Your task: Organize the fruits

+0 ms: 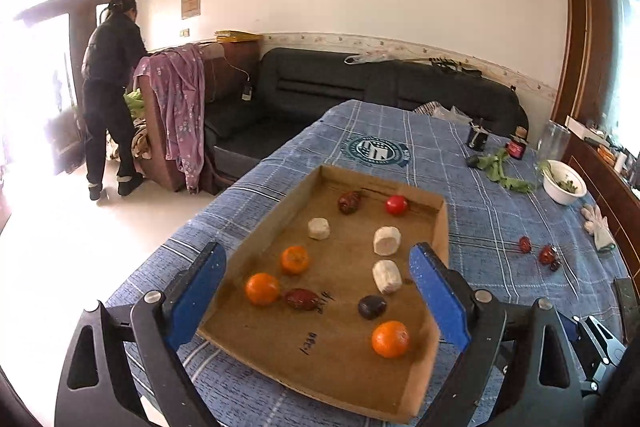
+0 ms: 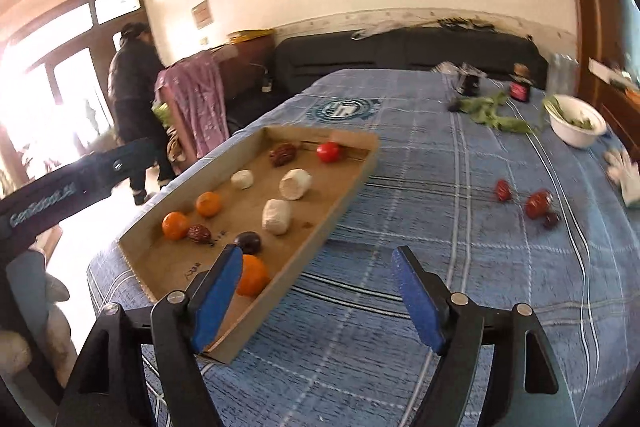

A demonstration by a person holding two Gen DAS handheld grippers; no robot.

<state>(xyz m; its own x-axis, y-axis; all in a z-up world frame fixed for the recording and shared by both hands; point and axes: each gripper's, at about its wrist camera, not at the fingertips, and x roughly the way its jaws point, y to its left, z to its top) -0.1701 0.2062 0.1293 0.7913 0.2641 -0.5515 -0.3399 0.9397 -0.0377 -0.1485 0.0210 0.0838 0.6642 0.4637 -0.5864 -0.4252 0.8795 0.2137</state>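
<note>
A shallow cardboard tray (image 1: 440, 223) (image 2: 352, 175) lies on the blue plaid tablecloth. It holds three oranges (image 1: 390, 339), white cylinder pieces (image 1: 387, 239), red dates (image 1: 301, 298), a red tomato (image 1: 396, 205) and a dark plum (image 1: 372, 307). Three small red and dark fruits (image 1: 547, 254) (image 2: 538, 203) lie loose on the cloth to the right of the tray. My left gripper (image 1: 320, 299) is open and empty above the tray's near end. My right gripper (image 2: 320, 299) is open and empty over the cloth beside the tray's right wall.
A white bowl (image 1: 565, 182) (image 2: 576, 125) with greens, leafy stems (image 1: 500, 169), dark jars (image 1: 518, 145) and a white glove (image 1: 598, 227) stand at the table's far right. A black sofa (image 1: 360, 87) lies behind the table. A person (image 1: 110, 87) stands at the left.
</note>
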